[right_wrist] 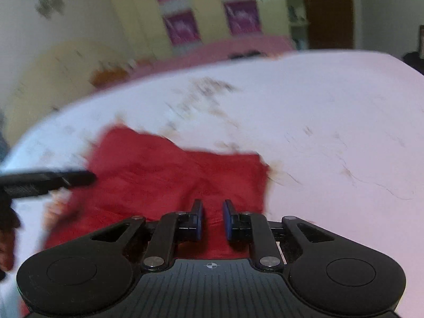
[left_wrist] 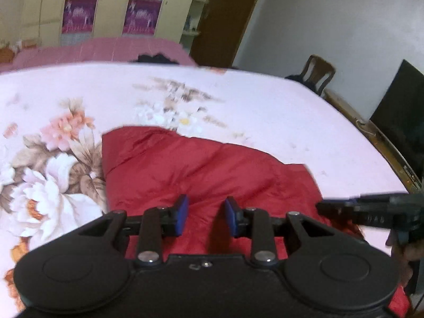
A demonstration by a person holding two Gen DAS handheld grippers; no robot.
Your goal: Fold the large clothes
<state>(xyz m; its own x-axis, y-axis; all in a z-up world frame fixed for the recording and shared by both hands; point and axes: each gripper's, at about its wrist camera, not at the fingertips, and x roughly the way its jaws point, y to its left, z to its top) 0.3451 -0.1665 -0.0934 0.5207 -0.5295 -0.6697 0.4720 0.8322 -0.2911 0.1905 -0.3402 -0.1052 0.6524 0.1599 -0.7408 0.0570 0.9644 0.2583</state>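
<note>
- Left tongs (left_wrist: 203, 216) hover over the near part of the red garment (left_wrist: 201, 167); the blue pads stand partly apart with only bare cloth seen through the gap, nothing pinched.
- Right tongs (right_wrist: 212, 218) hang over the same garment (right_wrist: 169, 175), nearer its right edge; their gap is narrower, and no fold sits between the pads.
- Each tool shows at the edge of the other's view, so the two hands flank the garment's near end, left and right, about equally close to it.
- The garment lies flat on the bed (left_wrist: 291, 111), running away from both tongs; its long axis seems to go from the near edge toward the far left corner, though blur makes that unsure.
- Its right edge (right_wrist: 265, 175) is straight and free, with bare sheet beyond it.
- Its left edge borders the printed flowers (left_wrist: 53, 190) on the sheet.
- Past the garment's far edge the bed is open, giving room to carry a fold forward.
- Beyond the bed stand a wardrobe (left_wrist: 111, 8) and a chair (left_wrist: 319, 73), well apart.
</note>
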